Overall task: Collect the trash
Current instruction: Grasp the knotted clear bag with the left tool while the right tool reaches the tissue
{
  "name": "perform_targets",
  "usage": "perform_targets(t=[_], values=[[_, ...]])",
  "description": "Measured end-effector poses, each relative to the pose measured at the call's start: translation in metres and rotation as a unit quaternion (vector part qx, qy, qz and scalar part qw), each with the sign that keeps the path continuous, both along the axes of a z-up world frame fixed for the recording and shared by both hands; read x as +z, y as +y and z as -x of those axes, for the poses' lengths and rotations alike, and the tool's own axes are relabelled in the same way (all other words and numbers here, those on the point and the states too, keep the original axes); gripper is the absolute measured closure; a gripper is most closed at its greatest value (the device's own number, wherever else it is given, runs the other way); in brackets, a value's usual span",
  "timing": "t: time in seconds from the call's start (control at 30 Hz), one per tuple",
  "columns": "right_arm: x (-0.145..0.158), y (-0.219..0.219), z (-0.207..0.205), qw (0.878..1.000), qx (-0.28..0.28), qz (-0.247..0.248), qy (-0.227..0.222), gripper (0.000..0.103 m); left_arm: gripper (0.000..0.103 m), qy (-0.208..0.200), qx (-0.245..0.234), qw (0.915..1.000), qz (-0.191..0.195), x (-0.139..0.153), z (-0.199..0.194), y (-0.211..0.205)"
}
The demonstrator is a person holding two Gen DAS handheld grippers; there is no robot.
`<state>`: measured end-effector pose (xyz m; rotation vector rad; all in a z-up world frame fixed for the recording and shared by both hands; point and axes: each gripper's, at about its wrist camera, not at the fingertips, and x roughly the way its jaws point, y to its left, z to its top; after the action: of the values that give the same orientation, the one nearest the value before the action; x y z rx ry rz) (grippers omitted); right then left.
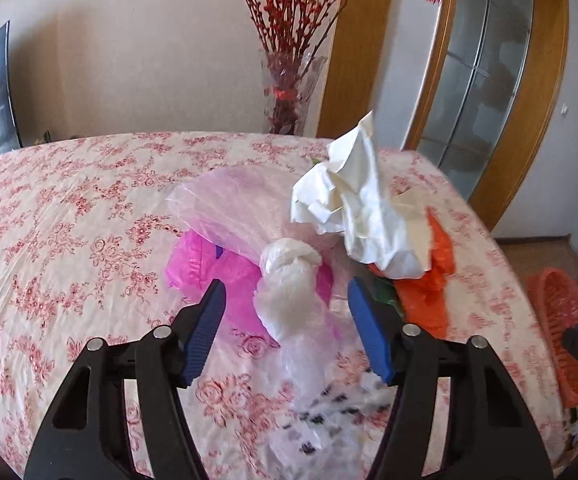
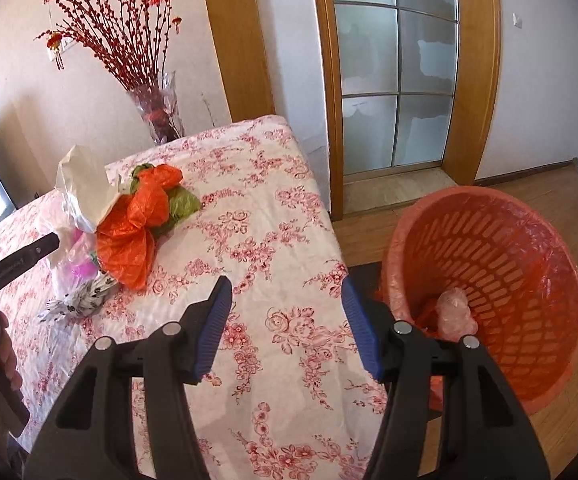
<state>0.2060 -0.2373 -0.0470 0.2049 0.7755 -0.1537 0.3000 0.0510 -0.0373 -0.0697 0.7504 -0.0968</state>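
Trash lies heaped on the floral-clothed desk point(image 1: 69, 208): in the left wrist view, going from left to right, a magenta bag point(image 1: 193, 260) sits at centre-left, a knotted clear bag point(image 1: 289, 272) lies over it at the centre, a crumpled white paper wad point(image 1: 357, 208) rises at centre-right, and an orange bag point(image 1: 429, 292) shows to the right of that. The left gripper point(image 1: 285, 300) has its jaws released, the blue pads standing either side of the clear bag's knot without pressing on it. That bag's long axis runs from the lower centre of the frame, where its printed tail trails between the jaws, up and leftward to its puffed pink body, so the knot lies straight ahead of the jaws and crosswise closing should catch it. In the right wrist view the pile sits at the left, well apart from the right gripper point(image 2: 287, 308), whose jaws are spread with nothing between them, above bare cloth near the desk's edge. The orange basket point(image 2: 529, 280) stands on the floor at the right, a pale bag already inside. The left hand is clearly the nearer one to the pile.
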Motion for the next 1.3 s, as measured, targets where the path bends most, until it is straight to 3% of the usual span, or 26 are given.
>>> perform_targets(t=[0.17,0.23,0.33,0.8,1.3], values=[[-0.005,-0.001,-0.003,1.0,0.0,-0.004,0.008,0.047,0.058,0.023,0.006,0.9997,-0.003,-0.012,-0.008,0.001],[-0.006,-0.001,-0.003,1.0,0.001,-0.004,0.009,0.047,0.071,0.03,0.005,0.9995,0.007,-0.014,-0.01,0.003],[-0.005,0.0,-0.003,1.0,0.002,-0.004,0.009,0.047,0.077,0.023,0.003,0.9997,0.013,-0.012,-0.007,0.006],[0.011,0.067,-0.026,0.997,0.07,-0.007,-0.004,0.047,0.078,-0.036,0.027,0.9988,0.021,0.021,0.036,0.066],[0.023,0.179,-0.065,0.985,0.164,-0.042,-0.018,0.048,0.078,-0.039,0.101,0.9938,0.028,0.02,0.052,0.157]])
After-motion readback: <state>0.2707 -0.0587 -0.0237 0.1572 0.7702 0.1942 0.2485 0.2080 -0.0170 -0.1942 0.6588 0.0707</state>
